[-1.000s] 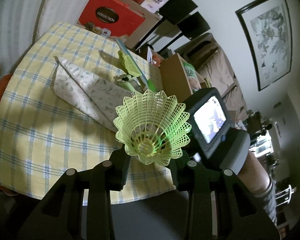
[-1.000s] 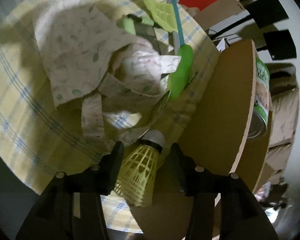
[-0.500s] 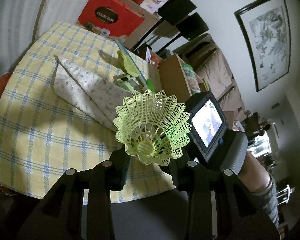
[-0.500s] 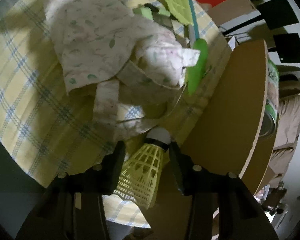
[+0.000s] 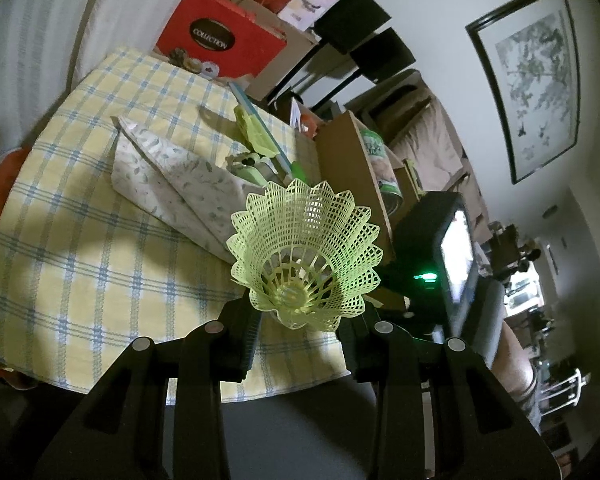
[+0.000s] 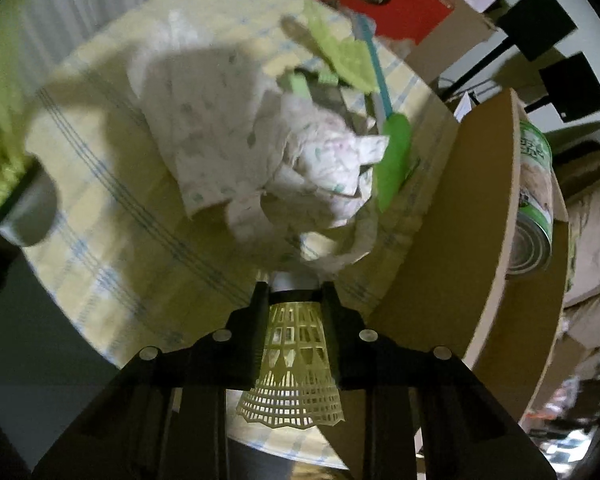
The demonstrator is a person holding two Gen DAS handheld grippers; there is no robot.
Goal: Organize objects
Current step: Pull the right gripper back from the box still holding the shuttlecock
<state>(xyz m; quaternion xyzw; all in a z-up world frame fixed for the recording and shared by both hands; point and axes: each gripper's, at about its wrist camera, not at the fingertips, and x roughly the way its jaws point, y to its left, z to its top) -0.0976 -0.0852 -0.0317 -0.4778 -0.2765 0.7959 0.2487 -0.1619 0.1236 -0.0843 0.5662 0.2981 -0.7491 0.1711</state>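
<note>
My left gripper (image 5: 300, 320) is shut on a lime-green plastic shuttlecock (image 5: 306, 256), skirt facing away, held above the near edge of the yellow checked table (image 5: 80, 240). My right gripper (image 6: 294, 292) is shut on a pale yellow shuttlecock (image 6: 296, 372), its white cork (image 6: 290, 280) pointing at the table. A floral cloth bag (image 5: 172, 184) lies on the table; it also shows in the right wrist view (image 6: 260, 160). A green fly swatter with a blue handle (image 6: 380, 92) lies behind it.
A wooden shelf board (image 6: 472, 240) stands at the table's right edge with a green can (image 6: 534, 200) behind it. A red box (image 5: 216, 42) sits at the far side. My right gripper's body with its screen (image 5: 452, 264) is at the right.
My right gripper has closed on the yellow shuttlecock and pulled back and up from the table, its view swinging. My left gripper holds its shuttlecock almost still.
</note>
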